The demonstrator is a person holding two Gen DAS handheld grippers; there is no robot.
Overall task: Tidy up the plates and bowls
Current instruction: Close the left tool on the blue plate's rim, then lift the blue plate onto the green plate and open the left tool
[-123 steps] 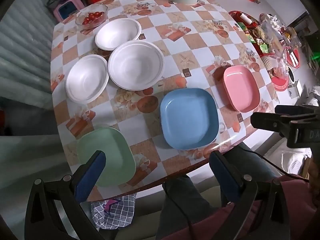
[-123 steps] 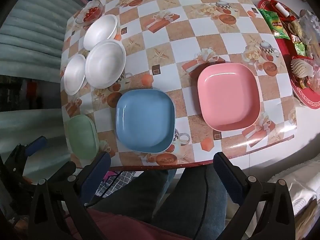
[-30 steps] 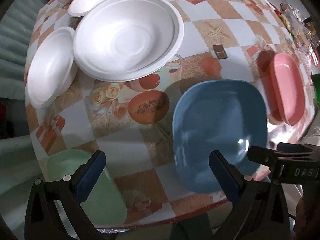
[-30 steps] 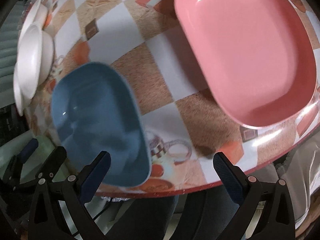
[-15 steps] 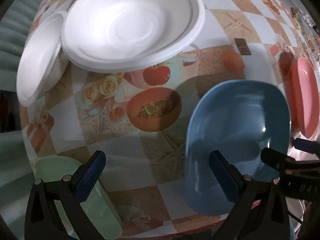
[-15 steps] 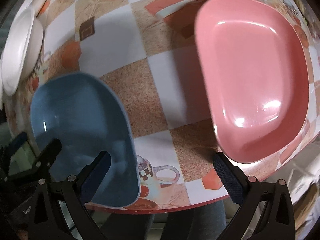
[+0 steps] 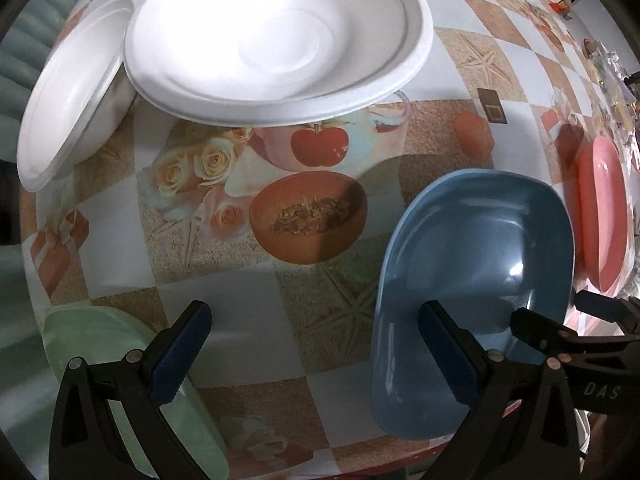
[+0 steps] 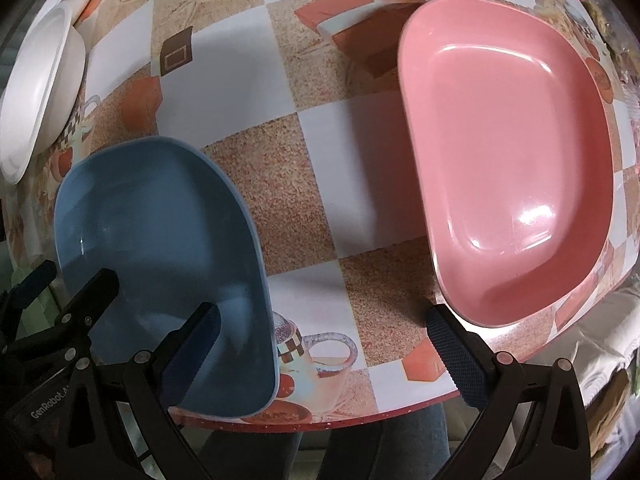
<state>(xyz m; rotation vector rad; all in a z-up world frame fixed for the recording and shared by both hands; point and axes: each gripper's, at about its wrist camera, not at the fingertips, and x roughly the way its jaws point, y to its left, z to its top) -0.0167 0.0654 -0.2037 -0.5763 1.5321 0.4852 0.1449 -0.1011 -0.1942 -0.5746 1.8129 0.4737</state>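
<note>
You hold both grippers low over the near table edge with nothing in either. Your left gripper (image 7: 314,340) is spread wide, one finger over the green plate (image 7: 120,380), the other over the blue plate (image 7: 472,276). Your right gripper (image 8: 322,338) is equally wide, spanning the gap between the blue plate and the pink plate (image 8: 508,168). The plates lie separately along the front of the checked tablecloth (image 7: 224,288). The white bowls (image 7: 276,36) overlap further back. Judgement: wide jaws suit a rim pinch at the overhanging near edge; stacking not yet begun.
</note>
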